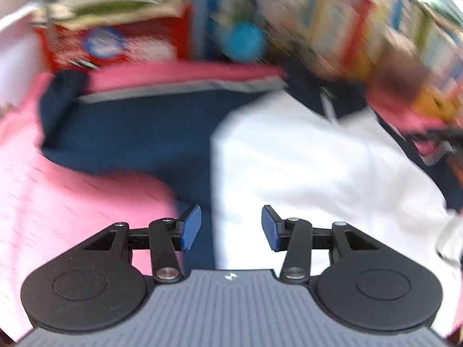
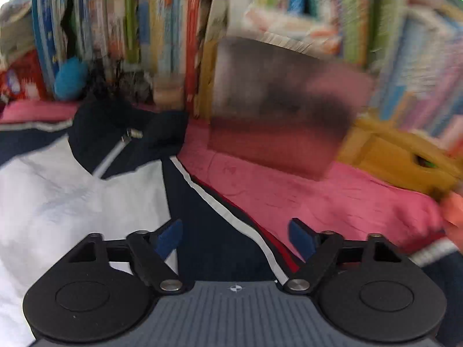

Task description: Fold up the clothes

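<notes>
A navy and white zip jacket (image 1: 289, 156) lies spread on a pink cloth (image 1: 72, 202). My left gripper (image 1: 231, 228) is open and empty, hovering over the seam between its navy part and white panel. In the right wrist view the jacket (image 2: 72, 179) shows its dark collar and zip (image 2: 115, 147), with a navy sleeve edged by a white and red stripe (image 2: 220, 208). My right gripper (image 2: 235, 238) is open and empty above that navy sleeve. Both views are blurred by motion.
A row of upright books (image 2: 173, 29) stands behind the pink cloth (image 2: 332, 196). A red box (image 1: 115, 40) and a blue ball (image 1: 246, 40) sit at the back. A yellow object (image 2: 399, 156) and a blurred dark shape (image 2: 275, 110) are at the right.
</notes>
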